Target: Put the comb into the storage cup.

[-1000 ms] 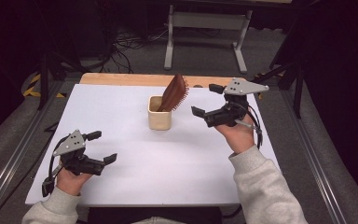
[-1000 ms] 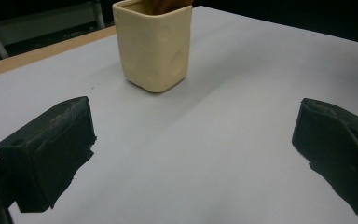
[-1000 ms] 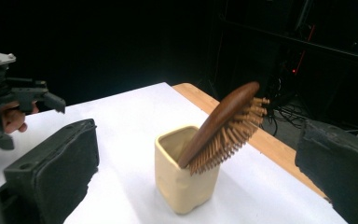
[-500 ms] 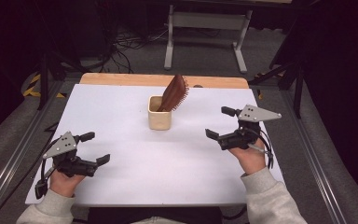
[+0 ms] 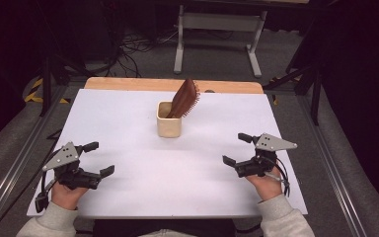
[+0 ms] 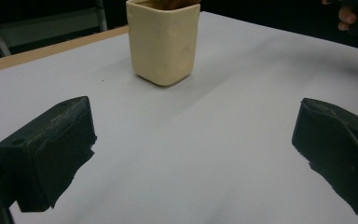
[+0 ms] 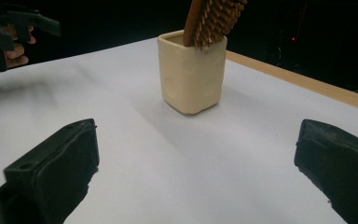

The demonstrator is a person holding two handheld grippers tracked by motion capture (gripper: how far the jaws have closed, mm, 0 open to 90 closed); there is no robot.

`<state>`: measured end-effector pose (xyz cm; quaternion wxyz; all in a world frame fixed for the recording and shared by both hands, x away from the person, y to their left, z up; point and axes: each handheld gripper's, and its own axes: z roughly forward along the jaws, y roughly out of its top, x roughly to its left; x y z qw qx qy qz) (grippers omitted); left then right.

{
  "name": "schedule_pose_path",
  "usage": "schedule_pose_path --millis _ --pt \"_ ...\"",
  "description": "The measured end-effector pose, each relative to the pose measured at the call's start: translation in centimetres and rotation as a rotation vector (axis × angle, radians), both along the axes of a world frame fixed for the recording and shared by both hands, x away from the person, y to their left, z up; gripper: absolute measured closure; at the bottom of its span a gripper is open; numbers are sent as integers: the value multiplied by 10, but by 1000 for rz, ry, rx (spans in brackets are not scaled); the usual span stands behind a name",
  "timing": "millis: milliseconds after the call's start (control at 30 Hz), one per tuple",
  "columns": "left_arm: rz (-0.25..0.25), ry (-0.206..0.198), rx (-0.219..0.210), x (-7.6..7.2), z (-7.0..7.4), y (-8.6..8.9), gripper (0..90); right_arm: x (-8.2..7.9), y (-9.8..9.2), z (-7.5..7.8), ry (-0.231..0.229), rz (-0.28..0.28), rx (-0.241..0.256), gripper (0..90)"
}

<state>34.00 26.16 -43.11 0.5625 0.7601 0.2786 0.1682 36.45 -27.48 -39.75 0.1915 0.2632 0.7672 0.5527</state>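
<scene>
White surface [image 5: 128, 123] lit evenly from above; surroundings left dark, detail lost in black at far corners. Soft shadows cast beside cream cup [image 5: 169, 120] and under both grippers. No glare seen. High view slightly soft and grainy. In gripper views, near jaws blurred at bottom edges, cup rendered fairly sharp, far background murky.
</scene>
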Motion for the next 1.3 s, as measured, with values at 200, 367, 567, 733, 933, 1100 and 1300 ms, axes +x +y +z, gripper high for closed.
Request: schedule_pose_path --millis 200,367,567,733,933,1100,1300 --pt "2 9 -7 2 -5 2 3 -4 -4 -18 18 -4 -18 3" --pt "-5 8 -14 3 -9 3 3 -8 -4 -33 30 9 -18 3" --pt "3 -11 -16 3 -14 3 3 -11 -4 -46 32 20 -7 3" --pt "18 3 -31 4 -21 2 2 -12 -6 -59 59 -11 0 3" --pt "31 -3 -10 5 -25 1 1 -11 -9 -56 43 -32 20 3" --pt "31 -22 6 5 -25 2 1 -10 -12 -56 47 -44 26 4" --pt "30 -37 -5 6 -24 3 1 -11 -10 -55 38 -28 12 6"
